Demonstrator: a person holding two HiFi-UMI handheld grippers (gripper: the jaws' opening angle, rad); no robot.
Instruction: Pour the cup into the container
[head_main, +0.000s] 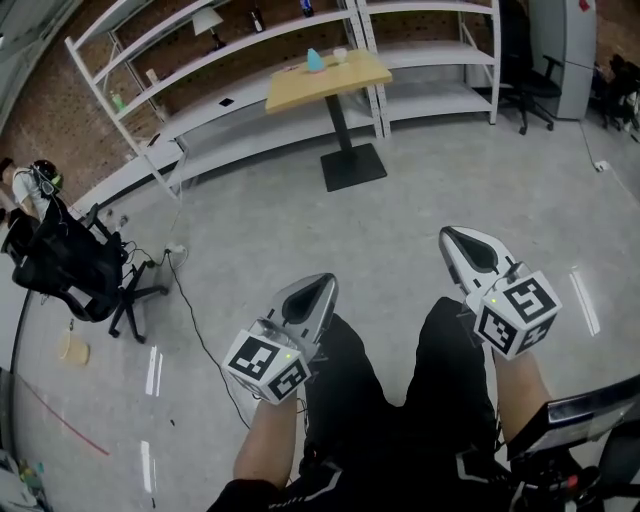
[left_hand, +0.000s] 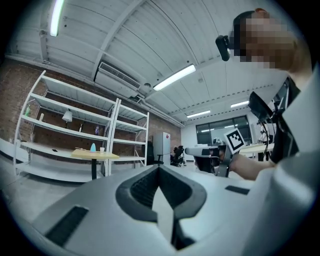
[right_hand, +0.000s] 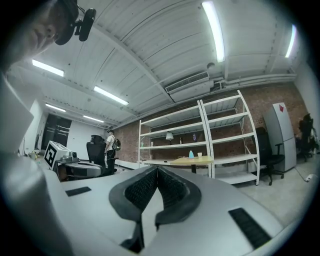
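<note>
Left tongs (head_main: 322, 285) and right tongs (head_main: 453, 240) are held clenched and empty, far from the pale wooden tabletop (head_main: 335, 82); the small white cup (head_main: 340, 55) could be toppled if approached unopened.

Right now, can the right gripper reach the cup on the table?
Probably not yet: the cup sits on the table across open floor, well beyond the right gripper, whose jaws are shut. Nothing blocks the way.

No legible text — none anywhere.
</note>
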